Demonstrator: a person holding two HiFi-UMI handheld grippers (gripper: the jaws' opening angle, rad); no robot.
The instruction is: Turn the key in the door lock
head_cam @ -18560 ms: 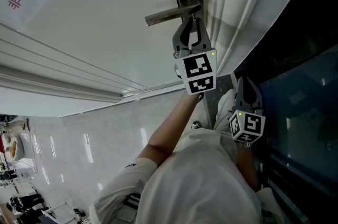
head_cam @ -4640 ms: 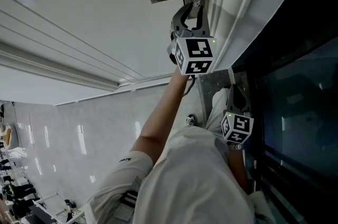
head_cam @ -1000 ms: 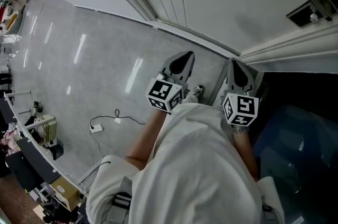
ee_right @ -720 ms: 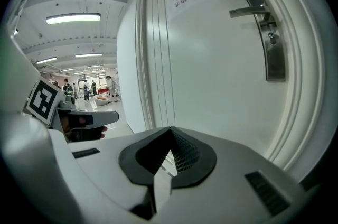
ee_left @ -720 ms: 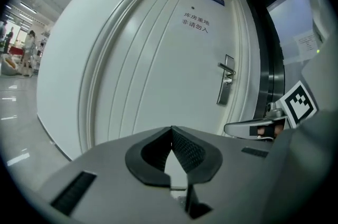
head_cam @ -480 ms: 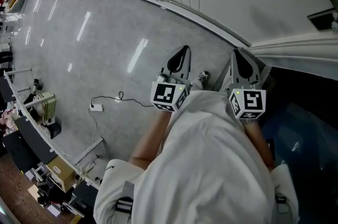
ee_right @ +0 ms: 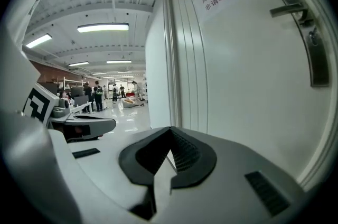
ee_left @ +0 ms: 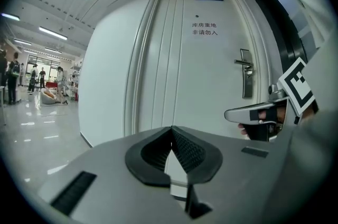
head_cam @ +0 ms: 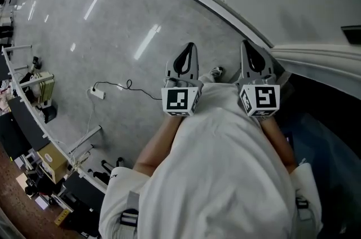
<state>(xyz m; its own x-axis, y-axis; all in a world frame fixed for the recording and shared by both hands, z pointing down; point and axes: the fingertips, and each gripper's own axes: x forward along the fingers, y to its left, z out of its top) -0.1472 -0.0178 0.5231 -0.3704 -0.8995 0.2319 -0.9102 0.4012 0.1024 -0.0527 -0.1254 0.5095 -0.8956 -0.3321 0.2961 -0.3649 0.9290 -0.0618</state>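
Observation:
The white door (ee_left: 211,85) carries a metal lever handle (ee_left: 243,63) on a long lock plate (ee_left: 246,83). In the right gripper view the handle (ee_right: 288,9) sits at the upper right, with a small stub (ee_right: 315,36) on the plate (ee_right: 316,62) below it; whether that is the key is too small to tell. My left gripper (head_cam: 189,47) and right gripper (head_cam: 247,44) are held side by side in front of my body, away from the lock. Both are shut with nothing between their jaws. The left gripper view shows its jaws (ee_left: 171,130) meeting; so do the right's (ee_right: 170,133).
Grey polished floor (head_cam: 113,35) spreads to the left, with a cable and power strip (head_cam: 97,93) lying on it. Desks and clutter (head_cam: 34,136) line the far left. The door's lower edge and frame (head_cam: 225,7) run across the top right. People stand far off in the hall (ee_right: 105,92).
The head view has swung left: the handle and lock plate slid off the right edge. Both grippers turned together and now sit level, side by side, still shut.

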